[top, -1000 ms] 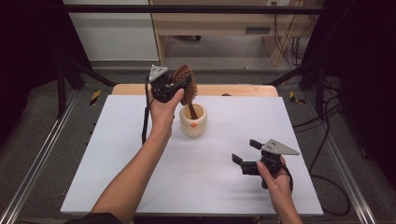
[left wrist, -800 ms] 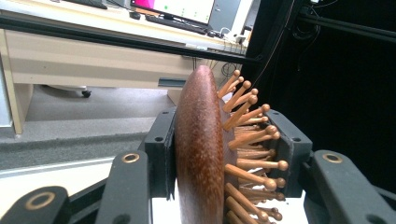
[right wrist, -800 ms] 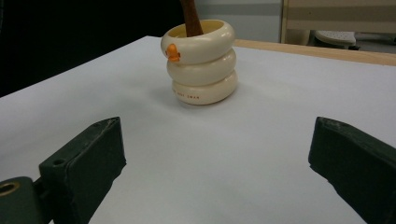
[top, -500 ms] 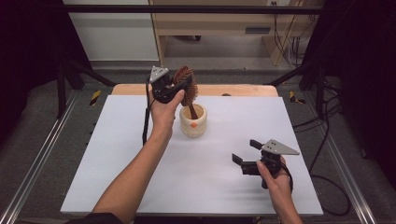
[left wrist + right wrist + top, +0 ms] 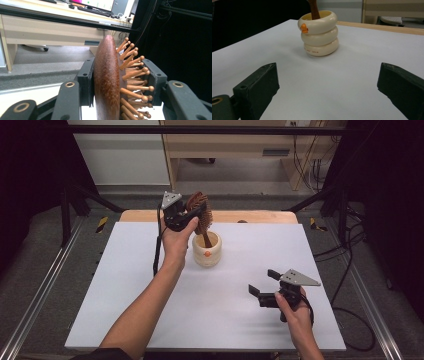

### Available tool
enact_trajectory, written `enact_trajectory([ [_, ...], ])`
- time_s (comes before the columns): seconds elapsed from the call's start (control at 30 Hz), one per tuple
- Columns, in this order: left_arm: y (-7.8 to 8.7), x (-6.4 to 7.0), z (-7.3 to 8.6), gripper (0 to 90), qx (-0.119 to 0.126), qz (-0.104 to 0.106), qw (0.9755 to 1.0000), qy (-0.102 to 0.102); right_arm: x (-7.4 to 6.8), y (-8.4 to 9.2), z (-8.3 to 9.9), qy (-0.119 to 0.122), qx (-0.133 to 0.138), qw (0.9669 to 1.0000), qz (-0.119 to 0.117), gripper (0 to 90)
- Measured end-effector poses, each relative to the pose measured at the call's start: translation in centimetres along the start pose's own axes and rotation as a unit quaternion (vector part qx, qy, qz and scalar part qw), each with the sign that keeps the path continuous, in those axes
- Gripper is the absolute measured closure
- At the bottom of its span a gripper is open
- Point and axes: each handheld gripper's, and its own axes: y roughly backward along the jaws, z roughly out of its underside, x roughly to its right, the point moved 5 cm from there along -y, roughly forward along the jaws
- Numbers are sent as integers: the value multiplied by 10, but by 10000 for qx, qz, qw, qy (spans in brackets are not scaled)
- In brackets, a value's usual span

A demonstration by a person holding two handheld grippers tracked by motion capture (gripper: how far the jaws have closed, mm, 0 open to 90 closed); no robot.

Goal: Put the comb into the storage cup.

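Note:
A dark wooden hairbrush [image 5: 201, 208] with peg bristles stands upright, its handle [image 5: 313, 9] down inside a cream ringed cup [image 5: 207, 251] with an orange mark. My left gripper [image 5: 196, 213] is shut on the brush head above the cup. In the left gripper view the pads clamp the brush [image 5: 105, 75], one on its smooth back, one on its bristle side, with the left gripper [image 5: 120, 81] pointing level. My right gripper [image 5: 263, 281] stands open low over the white table at the right. It faces the cup [image 5: 319, 35], and nothing lies between the jaws of the right gripper [image 5: 329, 85].
The white table top [image 5: 215, 320] lies under both hands, with a wooden strip [image 5: 260, 216] along its far edge. Beyond it are a desk and cables on the floor. Metal rails [image 5: 40, 295] run along both sides.

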Motion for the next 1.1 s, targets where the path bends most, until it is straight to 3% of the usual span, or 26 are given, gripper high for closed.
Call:
enact_trajectory([
  [1.1, -2, 2, 7, 508, 15, 46, 9999, 158, 0, 0, 1, -8, -30, 10000, -26, 38],
])
